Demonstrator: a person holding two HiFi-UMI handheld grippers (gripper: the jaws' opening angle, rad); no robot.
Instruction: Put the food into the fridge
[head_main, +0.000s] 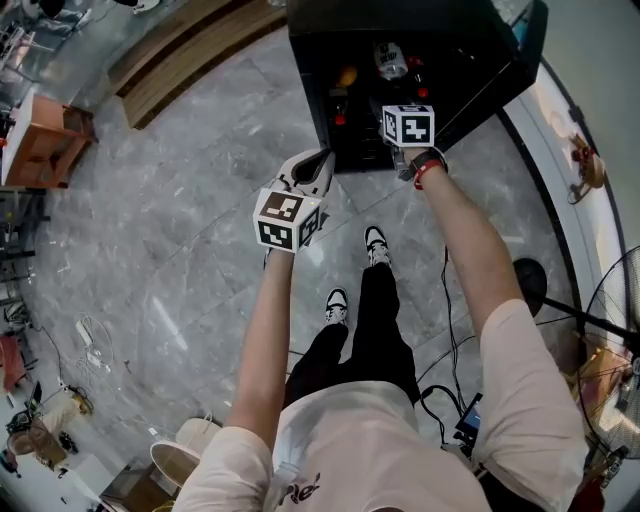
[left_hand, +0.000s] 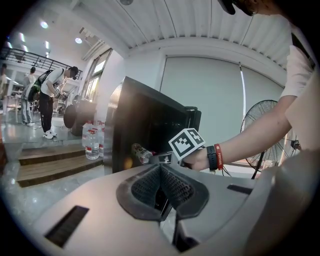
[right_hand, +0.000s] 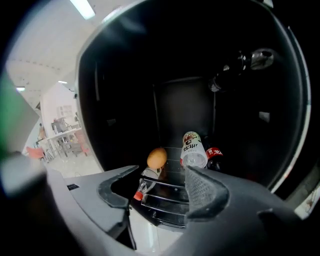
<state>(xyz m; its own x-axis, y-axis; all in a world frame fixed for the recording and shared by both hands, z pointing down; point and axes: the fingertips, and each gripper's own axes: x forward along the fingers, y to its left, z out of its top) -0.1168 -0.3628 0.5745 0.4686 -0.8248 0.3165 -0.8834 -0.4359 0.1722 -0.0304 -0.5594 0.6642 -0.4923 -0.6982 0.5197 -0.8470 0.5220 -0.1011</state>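
Station: small black fridge (head_main: 460, 40) on a grey marble floor (head_main: 180, 250), its door (head_main: 497, 88) swung out to the person's right, the front fully open.

Right tongs (right_hand: 162, 172): released, jaws standing apart just at the front lip of the wire shelf (right_hand: 165, 194), nothing pressed by either pad. Dark cavity walls lie to both sides and above, with free room over the shelf.

Food, all on that shelf inside the fridge:
- a round orange-brown item (right_hand: 157, 157), upright, towards the left
- a clear bottle with a red cap (right_hand: 141, 186) lying on its side, cap towards the front edge, just below the round item
- a white-labelled bottle (right_hand: 192, 145) lying with its clear base outward, close behind the right-hand jaw tip
- a dark red-labelled bottle (right_hand: 214, 152) touching it on the right

Left tongs (left_hand: 161, 172): clenched, pads meeting, nothing between them; held outside the fridge, near its left front corner, over bare floor. Floor to the left and behind is unobstructed up to the wooden steps (head_main: 190, 60)
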